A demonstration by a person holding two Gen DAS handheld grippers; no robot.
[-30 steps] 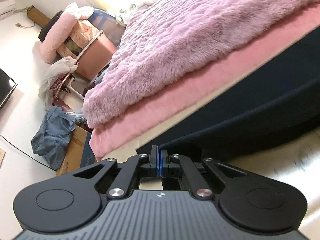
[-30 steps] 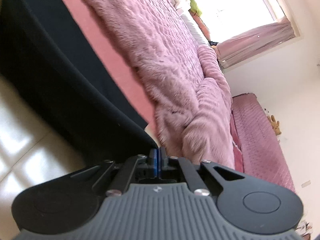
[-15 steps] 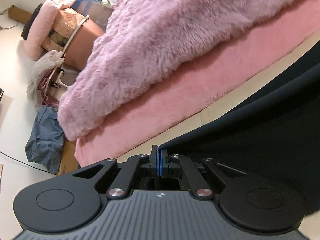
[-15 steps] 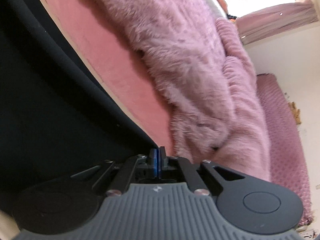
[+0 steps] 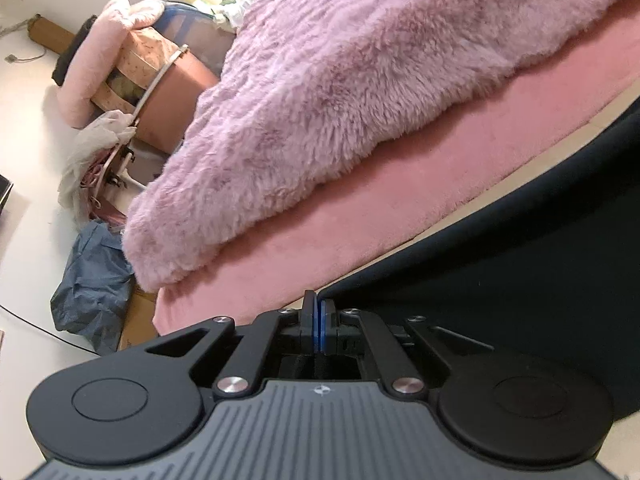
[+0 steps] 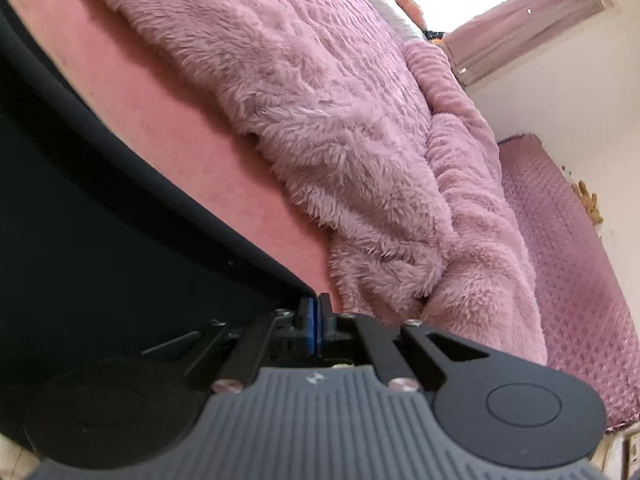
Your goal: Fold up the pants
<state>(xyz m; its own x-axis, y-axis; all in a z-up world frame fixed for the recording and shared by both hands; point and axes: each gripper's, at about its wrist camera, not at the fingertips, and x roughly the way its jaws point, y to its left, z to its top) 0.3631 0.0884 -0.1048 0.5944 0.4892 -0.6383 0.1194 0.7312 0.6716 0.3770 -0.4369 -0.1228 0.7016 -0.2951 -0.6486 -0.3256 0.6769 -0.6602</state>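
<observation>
Dark navy pants (image 5: 500, 264) lie spread over the near edge of a pink bed. My left gripper (image 5: 318, 300) is shut on a corner of that fabric, which runs off to the right from its blue pads. In the right wrist view the same pants (image 6: 100, 220) fill the left side, nearly black. My right gripper (image 6: 316, 304) is shut on another corner of the cloth, which stretches away to the left. The cloth between the two corners looks flat and taut. The rest of the pants is out of view.
A fluffy mauve blanket (image 5: 360, 92) covers the bed over a pink sheet (image 5: 400, 200). Left of the bed stand a pile of bags and clothes (image 5: 120, 80), a blue bundle (image 5: 92, 276) and a cardboard box. A quilted pink cover (image 6: 560, 260) lies at right.
Both grippers have moved forward and down toward the bed with the pants' corners. The blanket now looms closer, and the dark cloth lies lower and flatter across the near edge.
</observation>
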